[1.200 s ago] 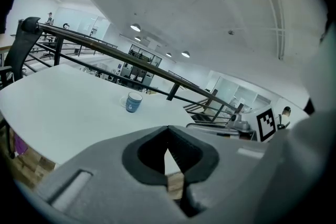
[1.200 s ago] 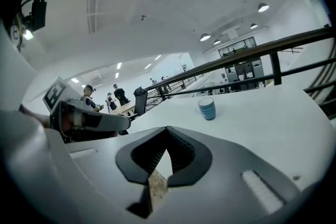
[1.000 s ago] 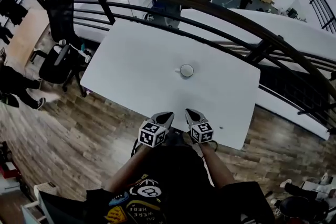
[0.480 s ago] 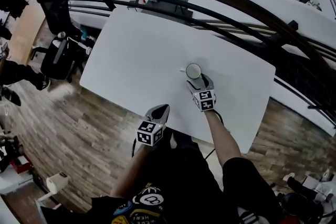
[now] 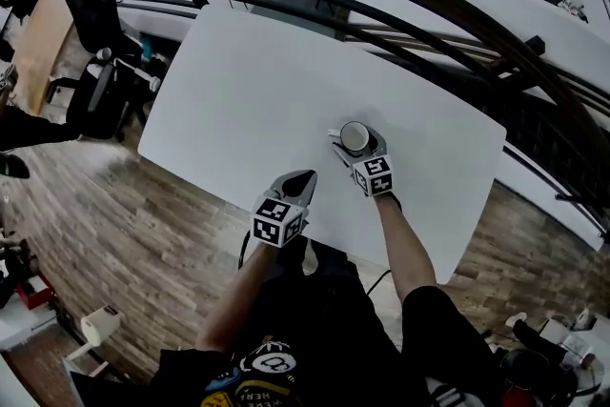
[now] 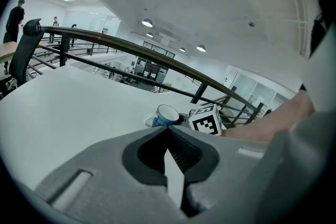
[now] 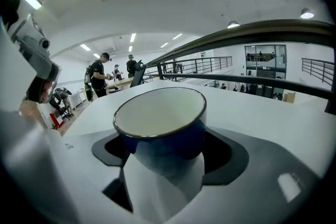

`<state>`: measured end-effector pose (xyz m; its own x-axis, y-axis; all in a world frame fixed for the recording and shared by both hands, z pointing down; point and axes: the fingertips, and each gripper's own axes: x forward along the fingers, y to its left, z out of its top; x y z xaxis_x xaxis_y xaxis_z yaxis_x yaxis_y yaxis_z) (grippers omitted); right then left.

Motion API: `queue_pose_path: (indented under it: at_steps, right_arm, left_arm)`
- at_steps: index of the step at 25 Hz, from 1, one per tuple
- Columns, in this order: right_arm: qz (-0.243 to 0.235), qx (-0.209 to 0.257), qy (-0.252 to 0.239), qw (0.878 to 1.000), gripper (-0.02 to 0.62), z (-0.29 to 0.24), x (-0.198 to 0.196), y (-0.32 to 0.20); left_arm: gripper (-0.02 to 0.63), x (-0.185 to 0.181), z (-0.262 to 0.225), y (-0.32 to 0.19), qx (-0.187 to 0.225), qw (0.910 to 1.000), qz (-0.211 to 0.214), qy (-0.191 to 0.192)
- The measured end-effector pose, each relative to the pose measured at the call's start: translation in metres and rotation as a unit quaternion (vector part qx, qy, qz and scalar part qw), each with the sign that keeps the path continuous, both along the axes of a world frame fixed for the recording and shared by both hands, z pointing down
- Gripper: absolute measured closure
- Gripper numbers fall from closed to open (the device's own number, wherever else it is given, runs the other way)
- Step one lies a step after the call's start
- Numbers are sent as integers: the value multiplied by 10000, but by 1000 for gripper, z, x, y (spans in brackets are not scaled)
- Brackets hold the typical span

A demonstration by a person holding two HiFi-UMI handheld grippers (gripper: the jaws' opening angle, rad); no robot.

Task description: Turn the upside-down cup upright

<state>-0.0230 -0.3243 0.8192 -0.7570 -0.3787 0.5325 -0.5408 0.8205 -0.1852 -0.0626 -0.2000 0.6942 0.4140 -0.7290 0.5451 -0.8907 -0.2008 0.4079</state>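
Observation:
A blue cup (image 5: 355, 136) with a white inside and dark rim stands on the white table (image 5: 238, 91), and its white, dark-rimmed face points up. My right gripper (image 5: 357, 146) reaches around it from the near side. Its jaws are opening, with the cup (image 7: 160, 113) between them, and I see no pad pressing on it. The cup's handle sticks out to the left in the head view. My left gripper (image 5: 303, 181) is shut and empty over the table's near edge, left of the cup and nearer to me. In the left gripper view the cup (image 6: 167, 114) shows beside the right gripper's marker cube (image 6: 205, 119).
A dark curved railing (image 5: 429, 5) runs along the table's far side, with a lower floor beyond it. A black office chair (image 5: 95, 5) stands at the far left corner. Wooden floor (image 5: 114, 234) lies below the table's near edge.
My right gripper went forward from near my body to the cup and opened around it. The left gripper moved a little forward to the table's edge and stayed shut.

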Motion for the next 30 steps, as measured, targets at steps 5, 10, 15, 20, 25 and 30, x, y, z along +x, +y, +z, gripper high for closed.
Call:
queue_pose_path:
  at_steps: [5, 10, 15, 20, 25, 30]
  right_arm:
    - [-528, 107, 193, 9984, 201, -23, -4, 30]
    - [-960, 911, 372, 9905, 201, -100, -11, 66]
    - [-1108, 2020, 1118, 9667, 201, -162, -5, 80]
    - [-1187, 2691, 1601, 9423, 201, -193, 12, 97]
    - [485, 826, -1099, 9893, 206, -224, 47, 104]
    - [1568, -3171, -5399, 7638, 218, -240, 52, 92]
  left_arm:
    - [603, -4, -14, -44, 112, 9990, 317, -280]
    - [484, 24, -33, -61, -82, 9913, 1293, -223]
    - [495, 44, -41, -58, -259, 9826, 1727, -631]
    - [569, 52, -59, -47, -572, 9799, 1376, 1324]
    - [569, 27, -79, -52, -83, 9769, 926, 1924]
    - [569, 25, -115, -55, 860, 9758, 1097, 1686]
